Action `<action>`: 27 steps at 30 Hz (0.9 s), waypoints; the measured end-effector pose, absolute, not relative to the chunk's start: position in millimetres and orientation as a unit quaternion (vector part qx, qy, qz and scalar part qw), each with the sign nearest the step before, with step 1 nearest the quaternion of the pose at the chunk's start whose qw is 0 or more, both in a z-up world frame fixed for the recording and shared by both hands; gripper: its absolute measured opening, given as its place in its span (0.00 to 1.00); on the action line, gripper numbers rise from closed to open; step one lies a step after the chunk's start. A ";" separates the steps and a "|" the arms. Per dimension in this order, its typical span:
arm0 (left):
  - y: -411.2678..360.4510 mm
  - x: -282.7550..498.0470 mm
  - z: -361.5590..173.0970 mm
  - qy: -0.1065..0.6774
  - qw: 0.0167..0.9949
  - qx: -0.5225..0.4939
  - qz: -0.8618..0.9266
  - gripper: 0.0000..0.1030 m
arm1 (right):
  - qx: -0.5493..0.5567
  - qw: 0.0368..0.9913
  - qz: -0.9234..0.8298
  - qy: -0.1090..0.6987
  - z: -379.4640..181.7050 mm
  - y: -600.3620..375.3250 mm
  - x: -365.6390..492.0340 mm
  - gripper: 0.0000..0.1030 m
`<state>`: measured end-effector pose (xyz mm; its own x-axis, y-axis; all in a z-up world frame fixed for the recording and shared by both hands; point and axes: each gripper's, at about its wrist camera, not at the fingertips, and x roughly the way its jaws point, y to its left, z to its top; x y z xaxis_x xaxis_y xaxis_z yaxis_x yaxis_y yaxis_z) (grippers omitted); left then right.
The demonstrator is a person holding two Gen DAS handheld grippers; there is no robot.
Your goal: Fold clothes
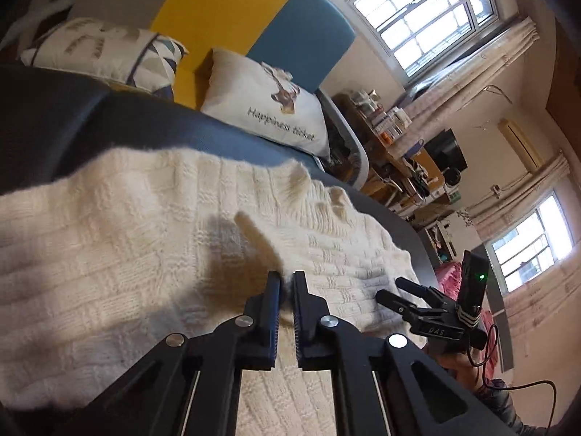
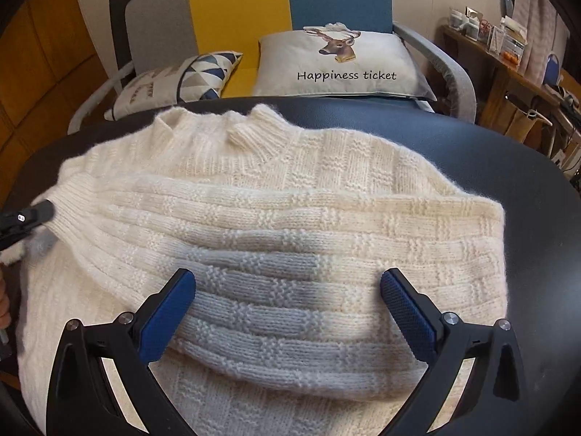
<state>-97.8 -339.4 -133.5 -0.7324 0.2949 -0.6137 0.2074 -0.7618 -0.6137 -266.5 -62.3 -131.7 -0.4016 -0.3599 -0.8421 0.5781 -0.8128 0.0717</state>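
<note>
In the left wrist view the left gripper (image 1: pixel 287 279) sits at the lower centre of the frame, its jaws drawn close together and pinching a fold of the cream sweater (image 1: pixel 145 239), which spreads across the dark table (image 1: pixel 152 123) from the left edge to the lower right. The right gripper (image 1: pixel 395 290) shows at the lower right, its fingers spread apart over the sweater's edge. Behind the table, in the upper part, stand a deer pillow (image 1: pixel 261 105) and a patterned pillow (image 1: pixel 101 51) on a chair. In the right wrist view the right gripper (image 2: pixel 287 283) frames the lower half with its blue pads (image 2: pixel 170 316) wide apart, holding nothing, above a sleeve folded across the sweater (image 2: pixel 326 196). The sweater fills the middle of the frame on the table (image 2: pixel 490 145), collar toward the top. At the left edge the left gripper (image 2: pixel 40 214) touches the sleeve cuff. The deer pillow (image 2: pixel 341 61) lies at the upper centre, the patterned pillow (image 2: pixel 174 80) to its left.
</note>
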 end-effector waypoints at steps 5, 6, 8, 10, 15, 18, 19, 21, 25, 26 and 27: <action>-337.2 -94.3 -154.3 -0.306 -0.013 -0.424 0.852 0.06 | 0.448 0.281 -0.837 0.143 -140.3 -67.8 -260.8 1.00; -336.0 -93.9 -155.1 -0.304 -0.014 -0.428 0.851 0.10 | 0.447 0.283 -0.837 0.141 -140.4 -66.6 -261.1 1.00; -339.1 -92.9 -147.5 -0.310 -0.031 -0.428 0.848 0.15 | 0.451 0.286 -0.834 0.139 -138.8 -65.3 -262.5 1.00; -344.1 -92.0 -133.1 -0.318 -0.039 -0.405 0.856 0.16 | 0.456 0.289 -0.830 0.139 -134.6 -64.6 -263.9 1.00; -333.1 -115.8 -106.2 -0.310 0.010 -0.365 0.878 0.20 | 0.439 0.305 -0.835 0.129 -111.3 -60.3 -270.5 1.00; -312.4 -149.5 -120.2 -0.271 0.012 -0.404 0.873 0.20 | 0.443 0.295 -0.837 0.126 -110.8 -54.9 -286.4 1.00; -310.6 -155.9 -128.9 -0.271 0.006 -0.416 0.868 0.20 | 0.446 0.291 -0.837 0.127 -112.4 -53.2 -293.6 1.00; -309.6 -168.3 -149.2 -0.276 -0.007 -0.439 0.855 0.19 | 0.457 0.273 -0.837 0.126 -119.4 -48.3 -308.5 1.00; -316.2 -171.2 -161.7 -0.290 -0.009 -0.427 0.856 0.14 | 0.479 0.238 -0.837 0.116 -139.7 -31.0 -337.1 1.00; -318.2 -170.4 -161.7 -0.295 -0.009 -0.426 0.855 0.14 | 0.479 0.238 -0.837 0.112 -142.5 -27.8 -340.5 1.00; -319.0 -169.2 -159.9 -0.297 -0.009 -0.424 0.855 0.13 | 0.479 0.243 -0.836 0.113 -141.5 -27.0 -340.9 1.00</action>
